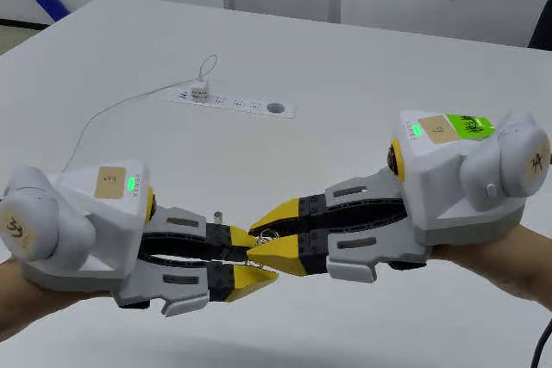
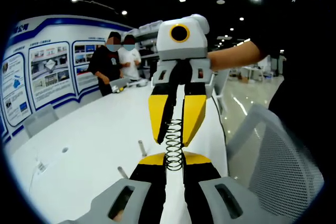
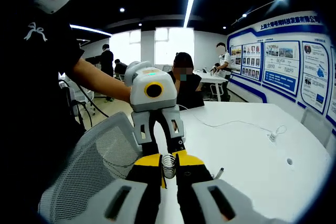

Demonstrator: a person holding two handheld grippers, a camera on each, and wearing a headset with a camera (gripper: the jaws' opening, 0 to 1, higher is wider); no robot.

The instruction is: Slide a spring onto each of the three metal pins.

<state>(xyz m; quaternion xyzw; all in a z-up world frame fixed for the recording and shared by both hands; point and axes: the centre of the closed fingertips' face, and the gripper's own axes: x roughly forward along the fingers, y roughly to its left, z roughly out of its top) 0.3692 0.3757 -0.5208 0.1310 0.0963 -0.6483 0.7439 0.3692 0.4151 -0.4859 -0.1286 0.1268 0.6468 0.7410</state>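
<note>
White workbench (image 1: 345, 92), poster-lined room; right claw (image 1: 252, 243) clamped on spring (image 2: 174, 145); left claw (image 2: 174, 165) unclear.

The yellow-tipped left gripper (image 1: 255, 258) and right gripper (image 1: 257, 239) barred each other head-on, a coiled wire spring (image 2: 174, 145) bridging their tips. A short upright metal pin (image 1: 217, 215) stood at the left gripper's 11 o'clock. A white power strip (image 1: 231, 102) lay farther off at 12 o'clock, and the white tabletop (image 1: 371, 101) was otherwise open.
</note>
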